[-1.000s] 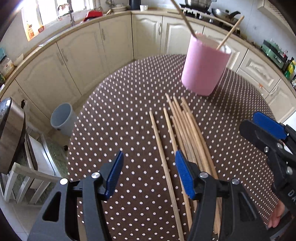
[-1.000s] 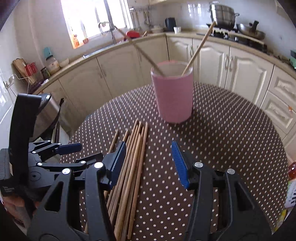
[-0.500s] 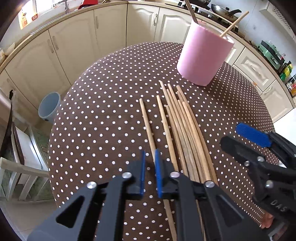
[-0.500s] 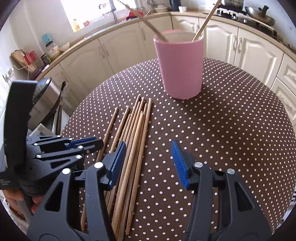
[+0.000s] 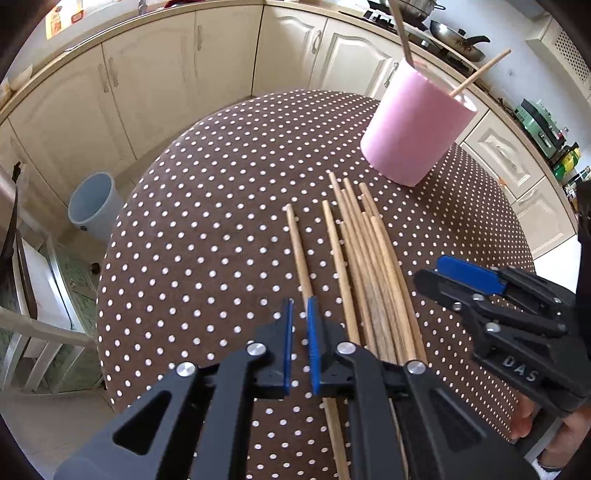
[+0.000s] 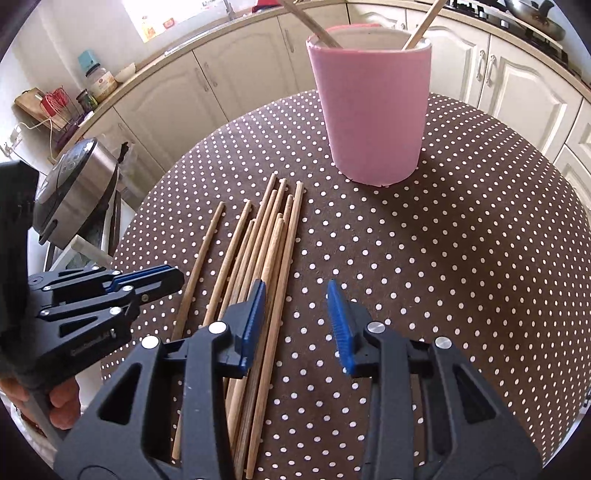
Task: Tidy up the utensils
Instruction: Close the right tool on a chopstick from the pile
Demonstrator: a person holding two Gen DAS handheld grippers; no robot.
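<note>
round table (image 5: 207, 206), brown polka-dot cloth | cream kitchen cabinets (image 5: 147, 85) | grey bin (image 5: 94, 206)

Bunch of long wooden chopsticks (image 6: 258, 258) lying flat, roughly parallel, near-left of the upright pink cup (image 6: 371, 107), which holds two more sticks (image 6: 421, 26) leaning.

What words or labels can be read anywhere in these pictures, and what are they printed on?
"DAS": raised letters on the black body of the right tongs, seen from the left camera; more letters may follow out of view.
Embossed lettering on the left tongs in the right camera: too blurred to read.
Labels on the jars on the counter and the packets by the window: too small to read.
</note>
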